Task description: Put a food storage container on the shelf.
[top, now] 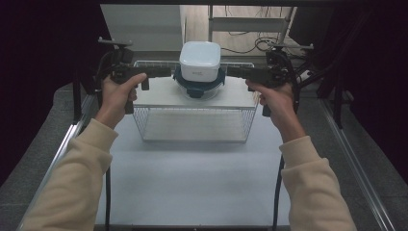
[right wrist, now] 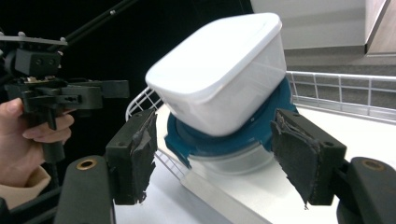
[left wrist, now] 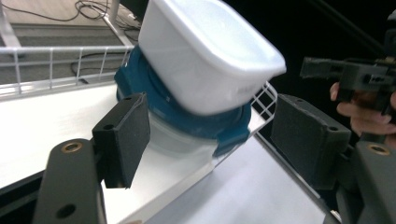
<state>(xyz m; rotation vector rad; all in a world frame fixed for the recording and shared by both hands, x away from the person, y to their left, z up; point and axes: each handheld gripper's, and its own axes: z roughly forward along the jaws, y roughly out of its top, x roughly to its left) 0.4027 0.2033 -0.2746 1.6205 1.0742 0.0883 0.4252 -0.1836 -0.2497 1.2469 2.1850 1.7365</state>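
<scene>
A white box (top: 200,60) sits on top of a round tub with a blue lid (top: 199,83). The two make a little stack on a white board (top: 163,96), and the board lies across the top of a wire basket (top: 195,122) on the tabletop (top: 192,178).

The left gripper (top: 166,71) is just beside the stack on one side, and the right gripper (top: 233,72) is just beside it on the other. Both have their fingers wide apart and hold nothing. The left gripper view shows the stack past the black fingers (left wrist: 123,137), not between them; the right gripper view shows the same past its worn fingers (right wrist: 135,151).

The box and tub look like thin, stiff plastic, so I think they are light. Their sides look smooth and may slip. The box only rests on the lid, so a push could tip it off. A good place to hold seems to be the blue lid's thick rim, or the tub's sides from left and right together
</scene>
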